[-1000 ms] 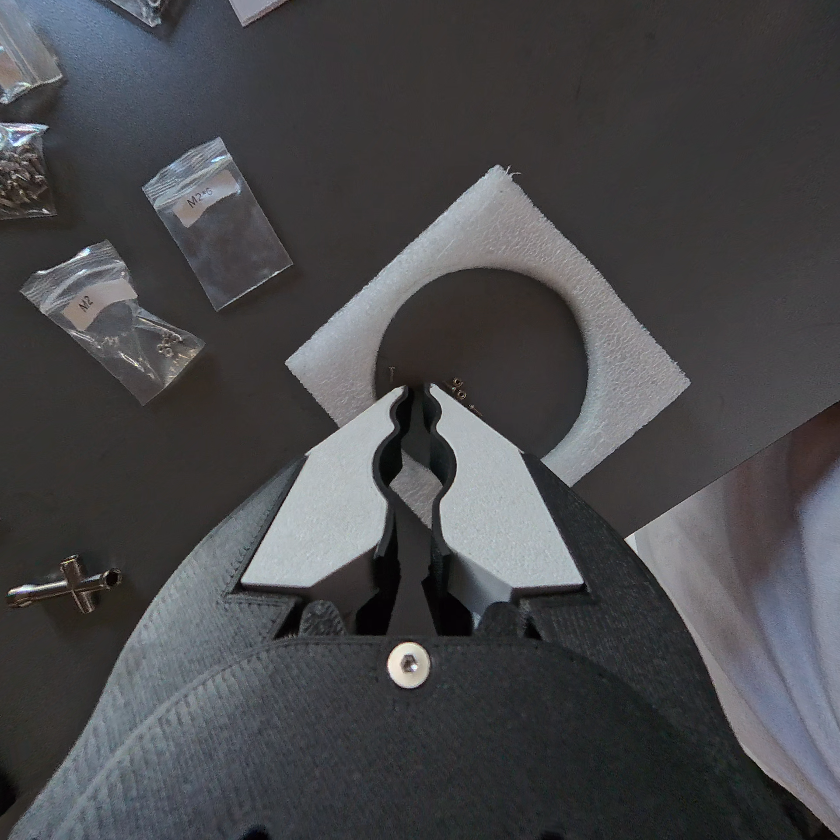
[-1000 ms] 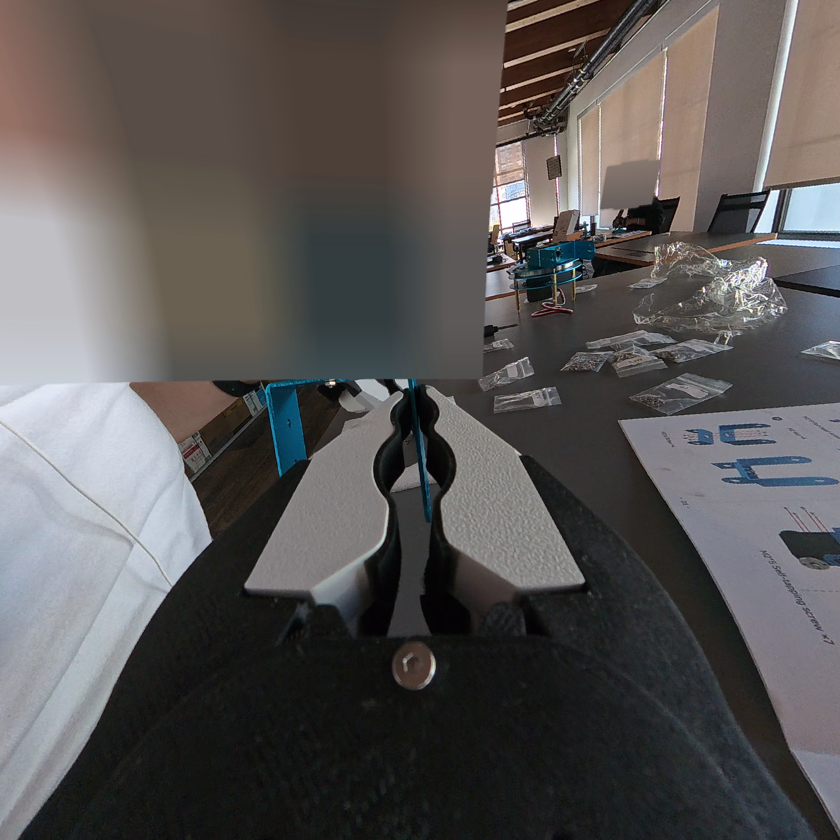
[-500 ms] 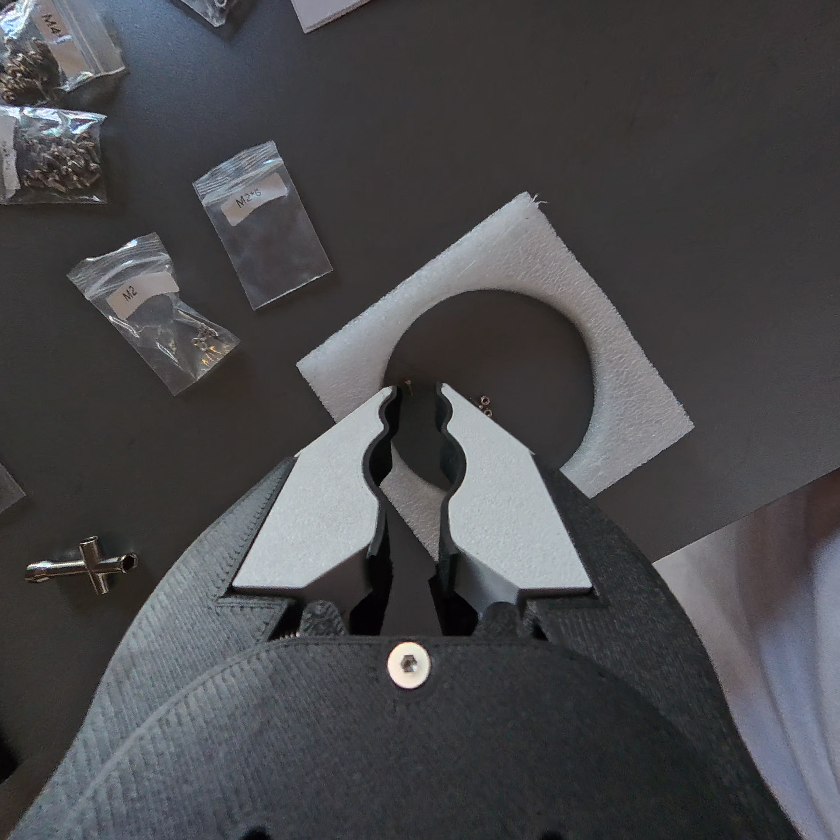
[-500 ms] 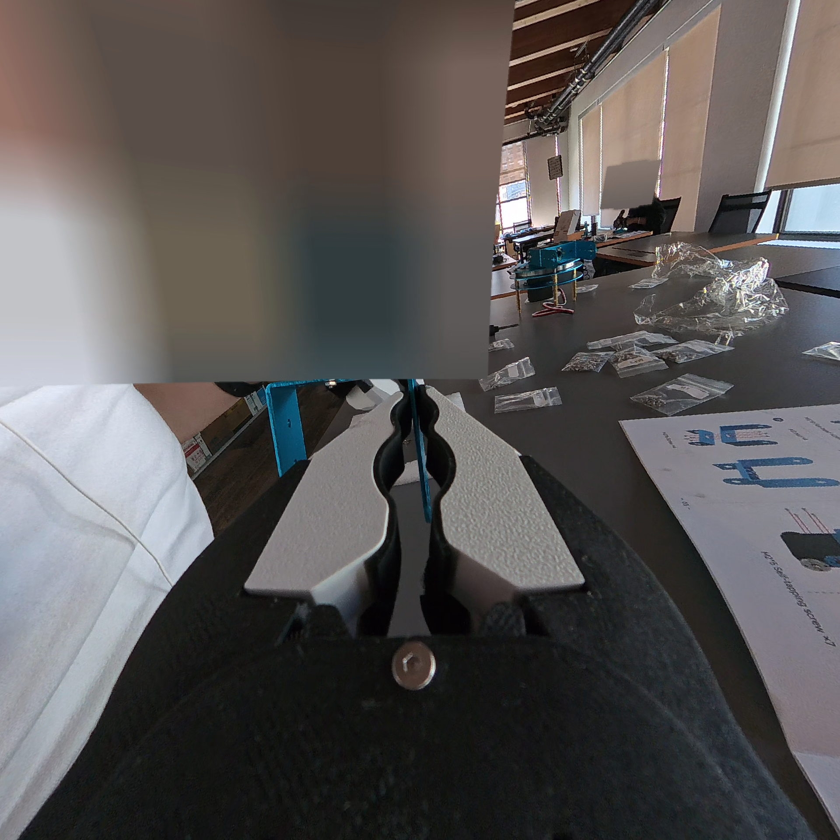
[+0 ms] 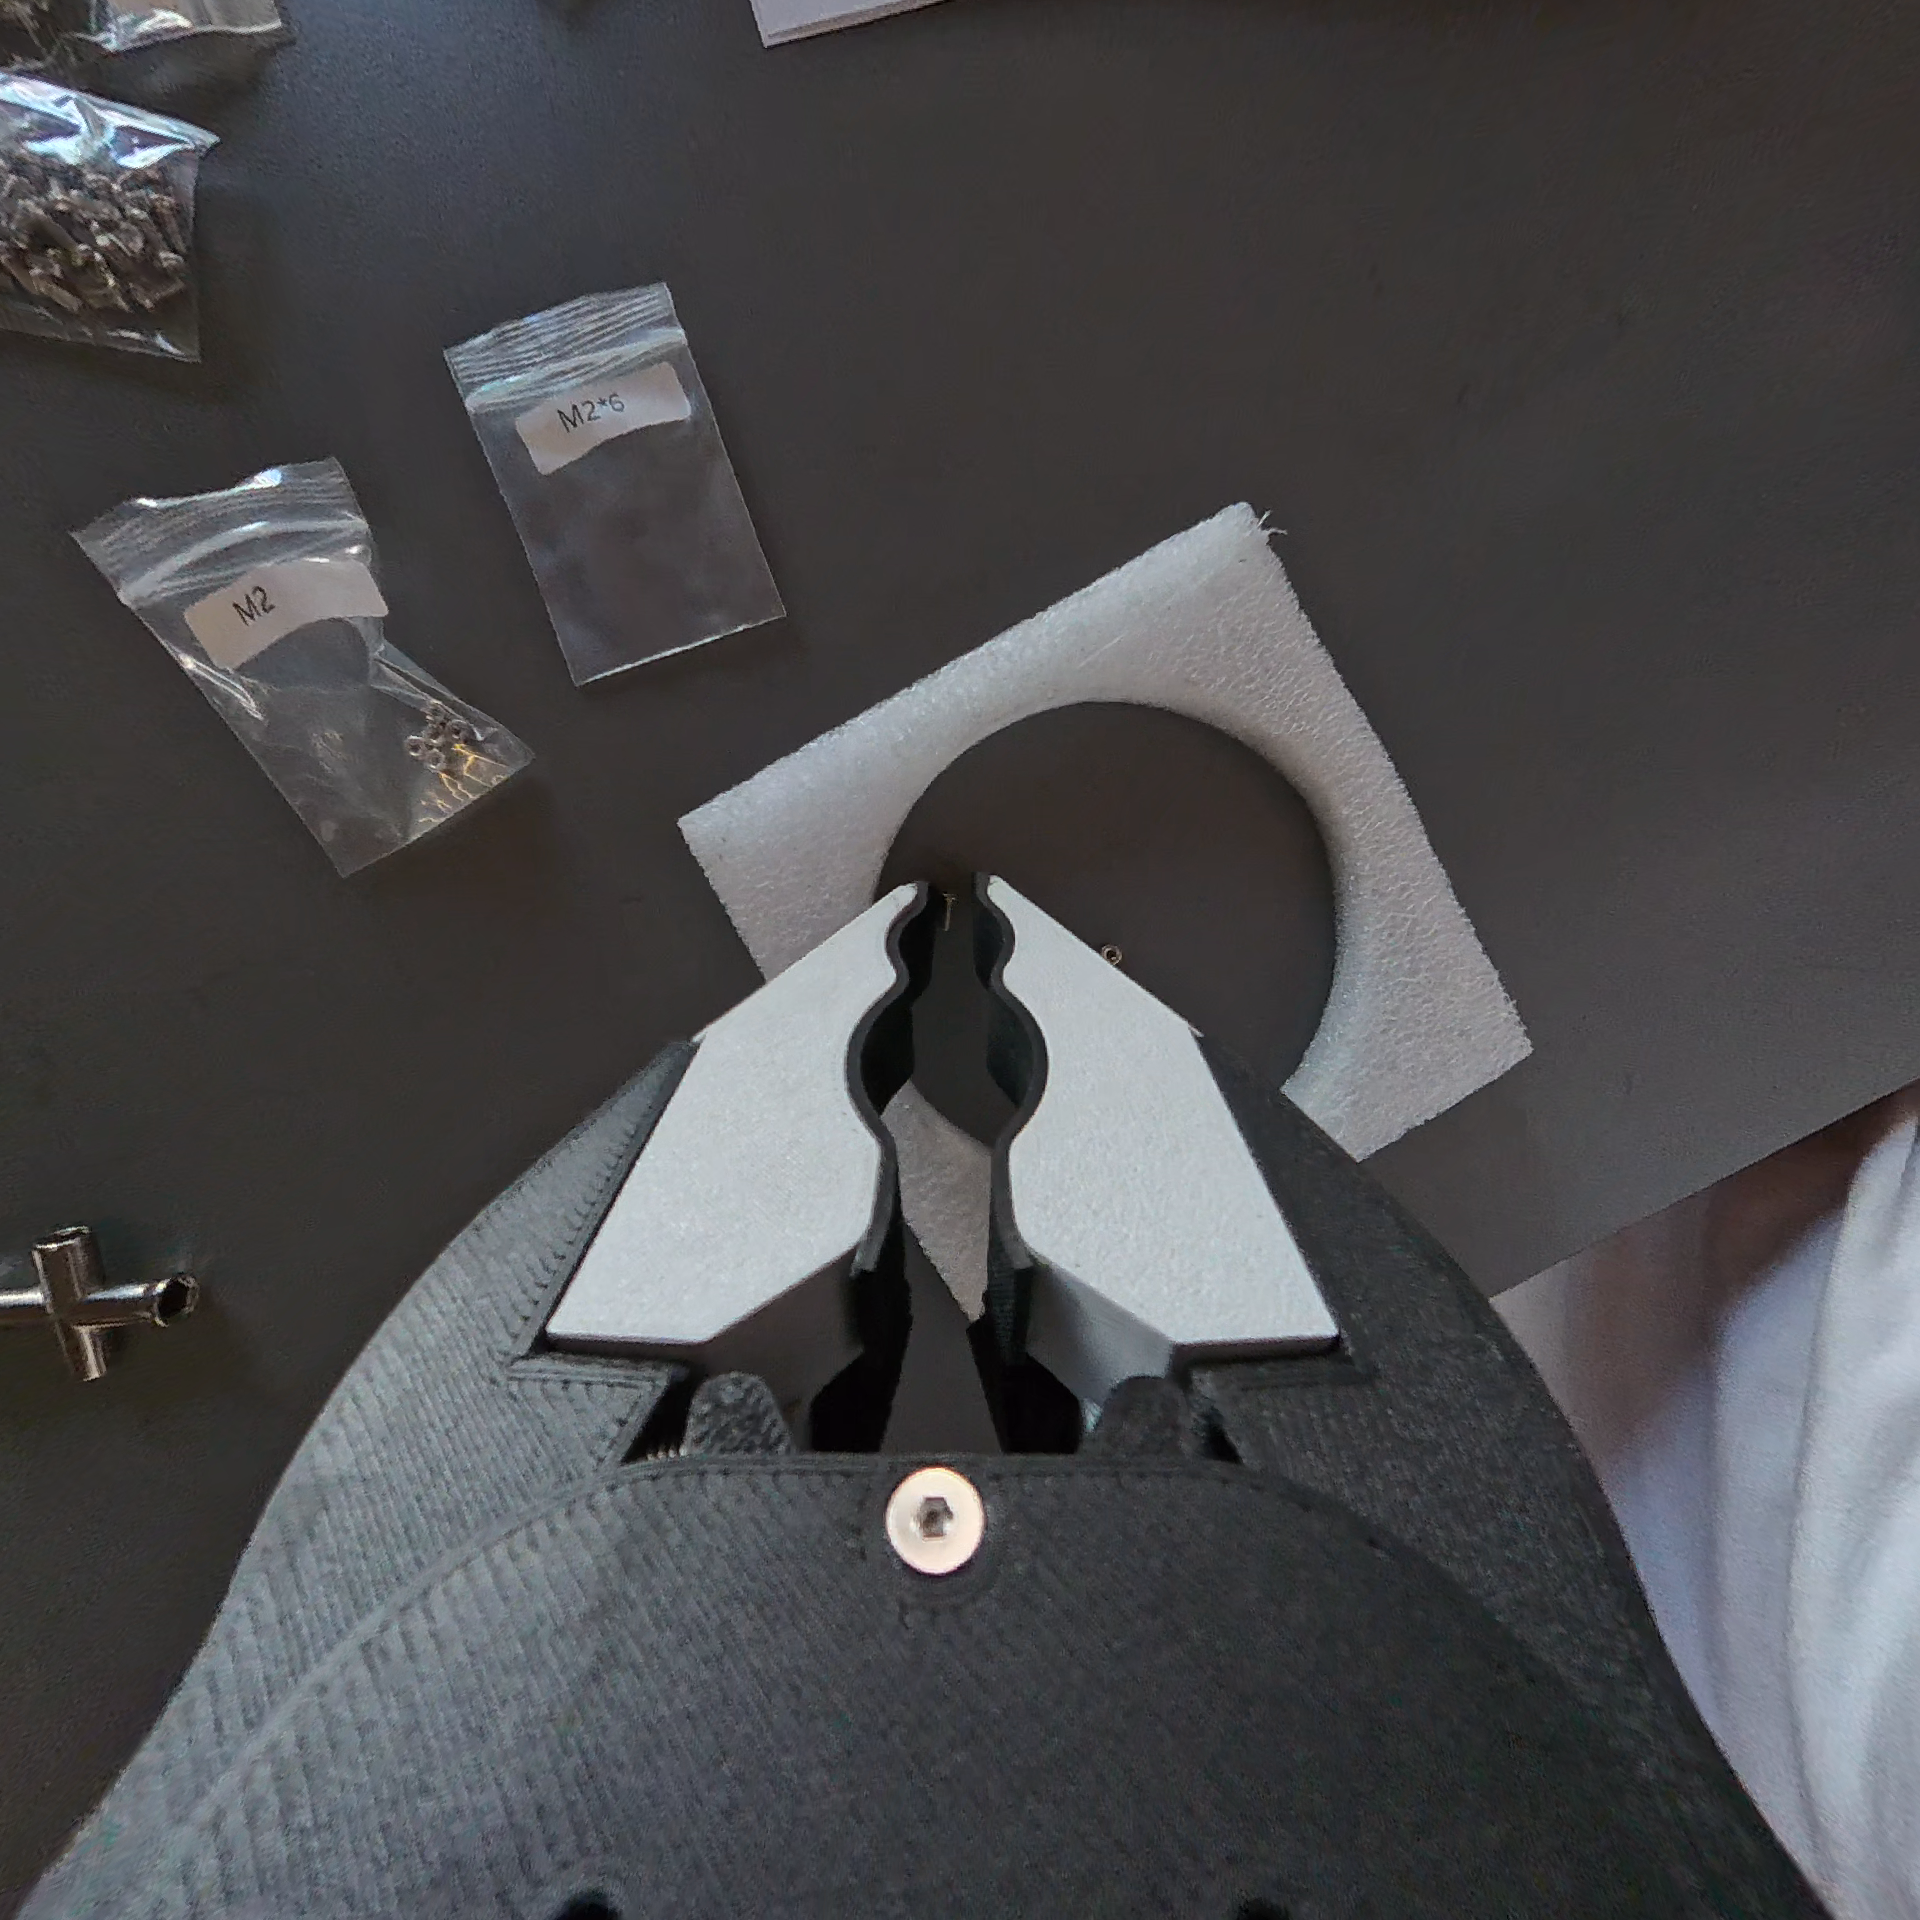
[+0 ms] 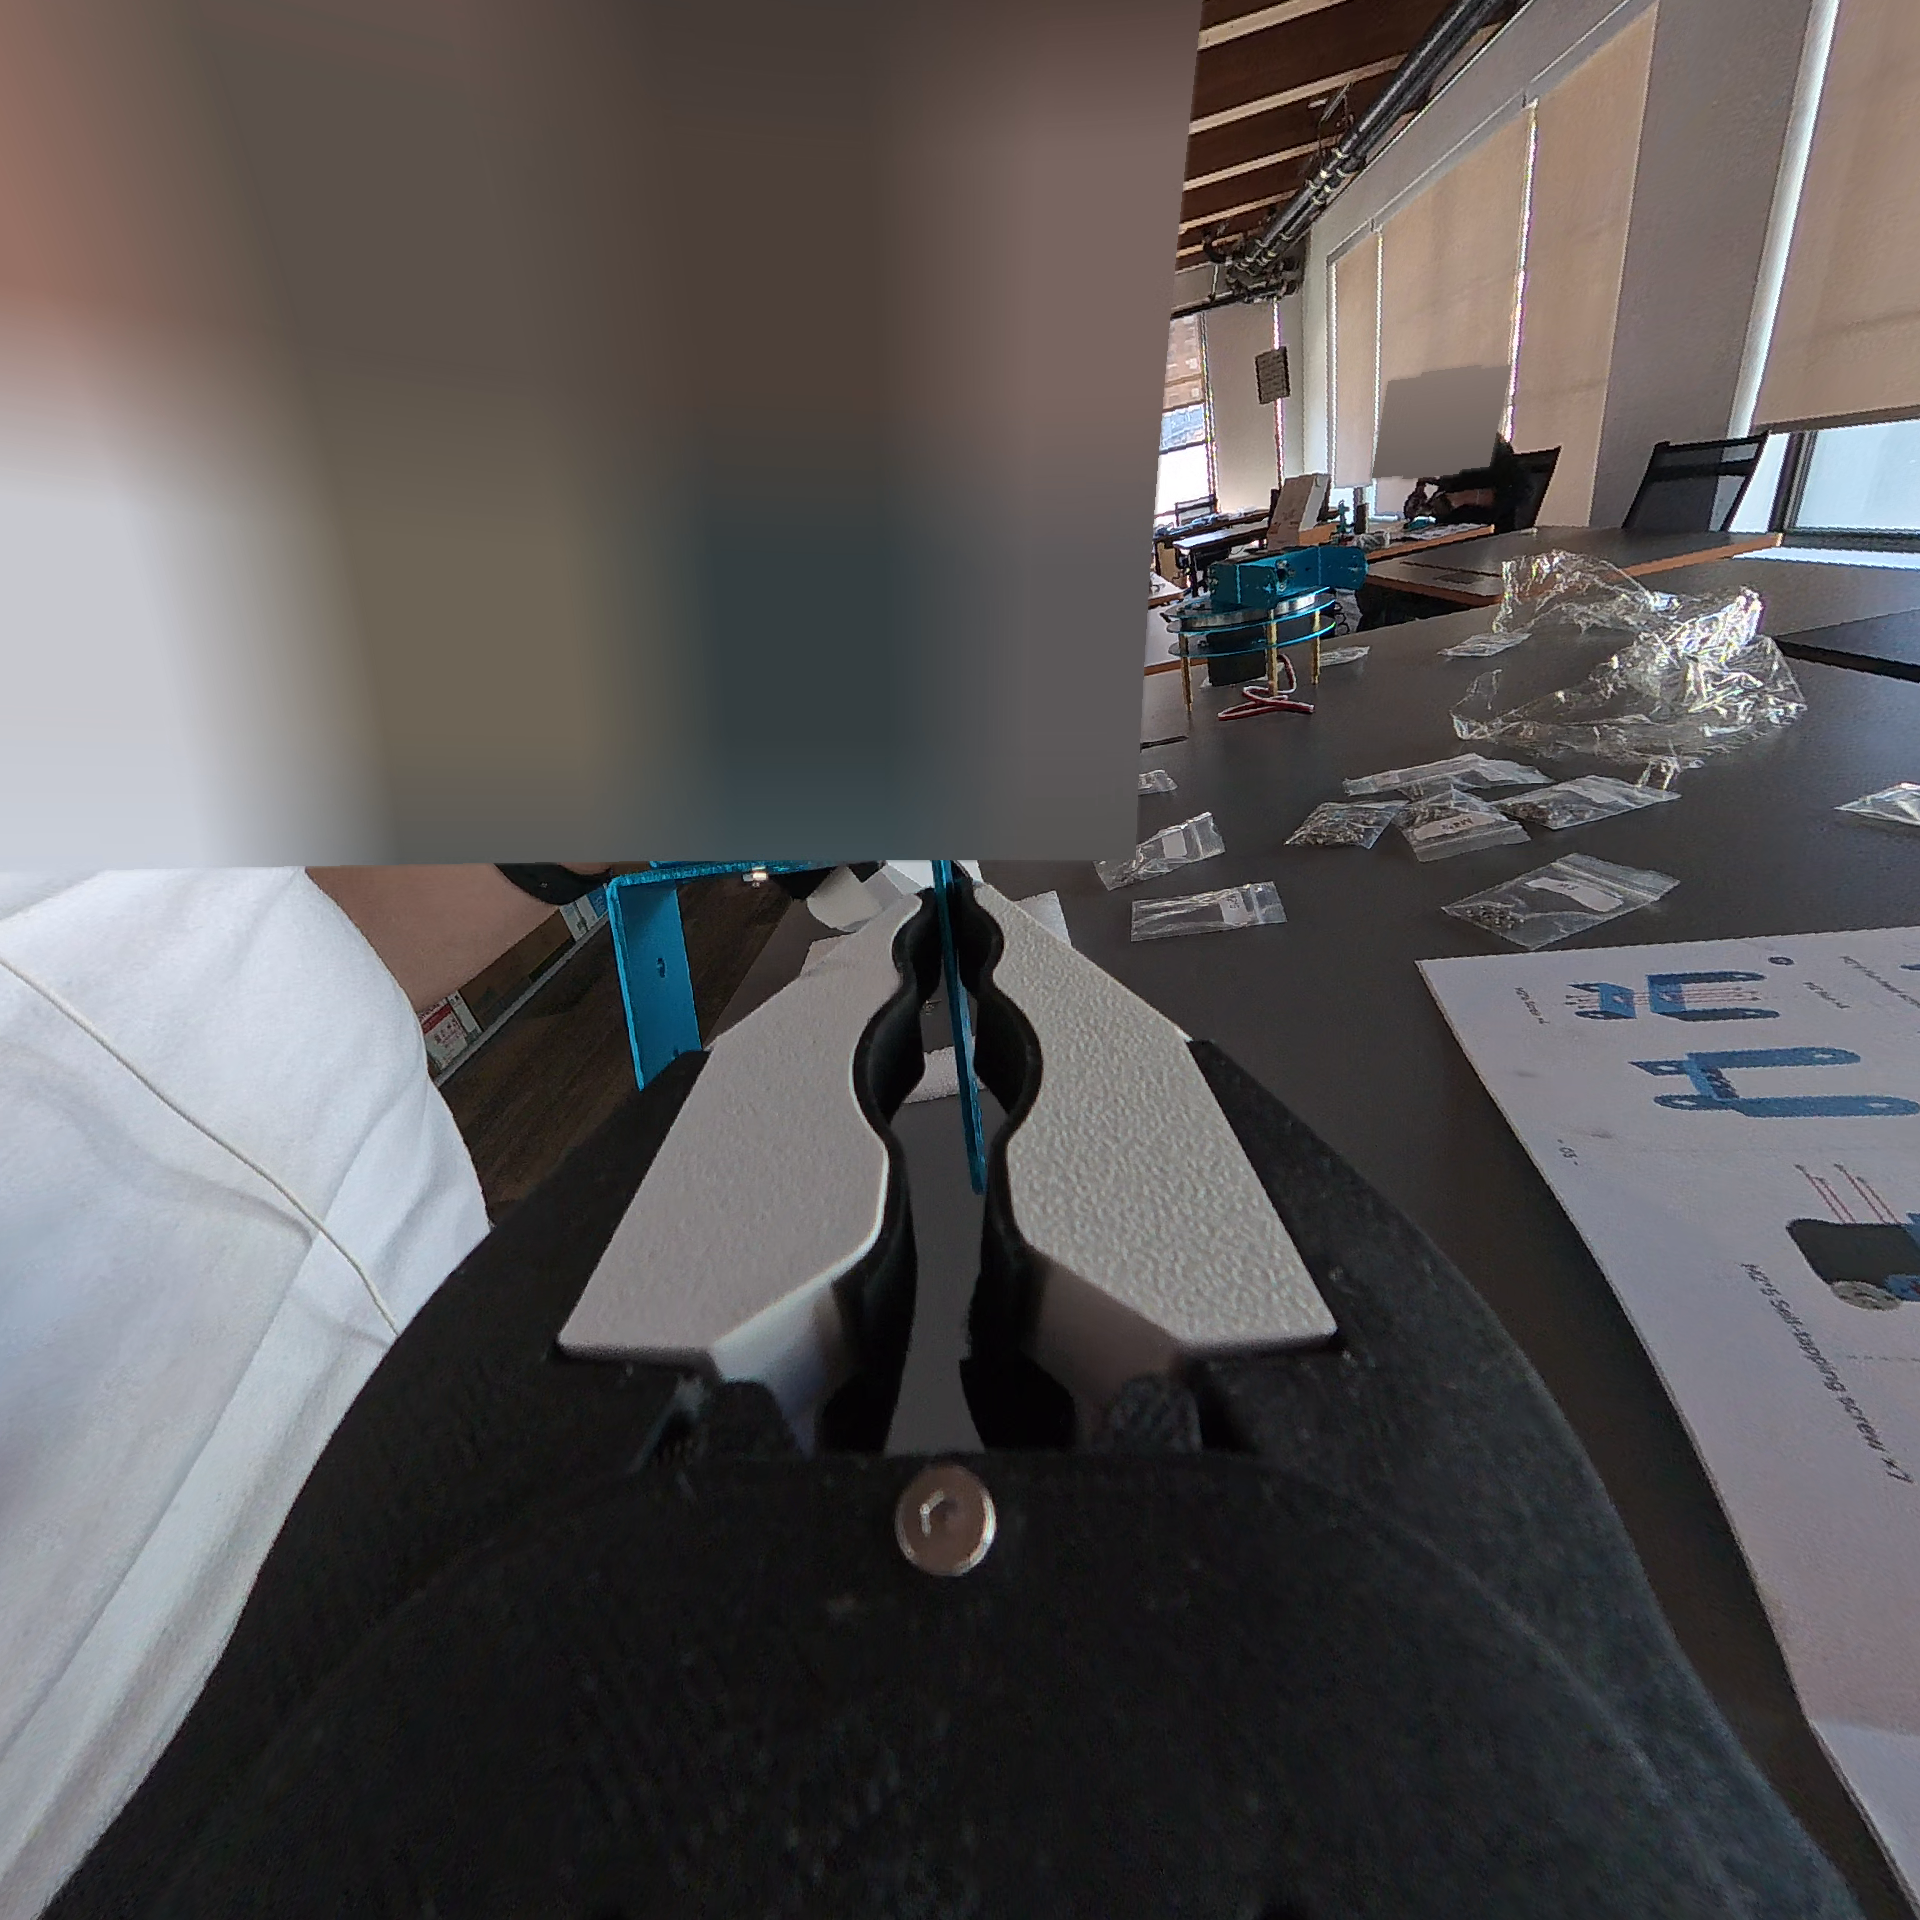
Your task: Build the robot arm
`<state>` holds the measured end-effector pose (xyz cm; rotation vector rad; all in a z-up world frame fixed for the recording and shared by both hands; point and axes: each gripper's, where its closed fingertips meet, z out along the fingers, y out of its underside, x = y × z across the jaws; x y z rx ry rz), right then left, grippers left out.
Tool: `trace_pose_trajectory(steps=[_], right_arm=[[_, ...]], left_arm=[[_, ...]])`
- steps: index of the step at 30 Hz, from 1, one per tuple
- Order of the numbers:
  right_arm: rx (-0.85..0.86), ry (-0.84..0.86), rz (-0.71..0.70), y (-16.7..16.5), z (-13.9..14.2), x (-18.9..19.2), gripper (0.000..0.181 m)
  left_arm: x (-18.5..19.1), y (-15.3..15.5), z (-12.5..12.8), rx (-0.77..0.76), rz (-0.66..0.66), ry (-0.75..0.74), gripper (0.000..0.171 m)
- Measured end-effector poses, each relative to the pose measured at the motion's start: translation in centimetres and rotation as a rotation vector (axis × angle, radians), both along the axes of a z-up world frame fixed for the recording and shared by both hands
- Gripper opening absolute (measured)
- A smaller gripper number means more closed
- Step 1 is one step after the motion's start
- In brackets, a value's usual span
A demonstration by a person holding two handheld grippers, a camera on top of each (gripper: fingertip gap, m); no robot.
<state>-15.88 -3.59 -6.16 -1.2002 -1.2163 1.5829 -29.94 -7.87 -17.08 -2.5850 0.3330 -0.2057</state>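
Your left gripper pointed down at the dark desk, its jaws drawn to a narrow gap with a tiny screw between the tips; whether the screw was truly pinched I cannot tell; the tips hung over the near-left edge of the round cut-out in a white foam square lying flat on the desk; another tiny fastener lay inside the cut-out just beside the right finger; to the left, near the desk edge, a metal cross wrench lay apart; farther out sat a clear bag of small nuts and, beside it, a flat clear bag with a white label; beyond those, a fuller bag of screws lay at the frame's left edge.

Your right gripper was clamped on a thin blue metal bracket, the plate standing edge-on between the jaws and its other arm hanging to the left, next to your white sleeve; to the right a printed instruction sheet lay on the desk; past it several small clear bags were scattered; farther still lay crumpled clear wrap and a blue round assembly on brass posts.
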Motion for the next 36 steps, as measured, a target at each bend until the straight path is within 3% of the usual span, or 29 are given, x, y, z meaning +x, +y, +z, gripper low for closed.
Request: trace_pose_trajectory(steps=[11, 14, 25, 36], right_arm=[[0.022, -0.011, 0.005, -0.3, -0.1, -0.1, 0.0], [0.023, -0.011, 0.003, -0.3, -0.1, -0.1, 0.0], [-0.039, -0.039, -0.032, 0.5, -0.4, -0.3, 0.0], [-0.099, -0.043, 0.007, 0.1, -0.3, 0.0, 0.0]], left_arm=[[-0.1, 0.1, 0.1, 0.007, 0.047, -0.07, 0.001], [-0.2, 0.2, 0.8, 0.034, 0.071, -0.149, 0.001], [4.8, 2.2, 7.1, 0.194, -0.01, -0.76, 0.0], [12.3, 2.8, 14.7, 0.385, -0.328, -0.801, 0.0]])
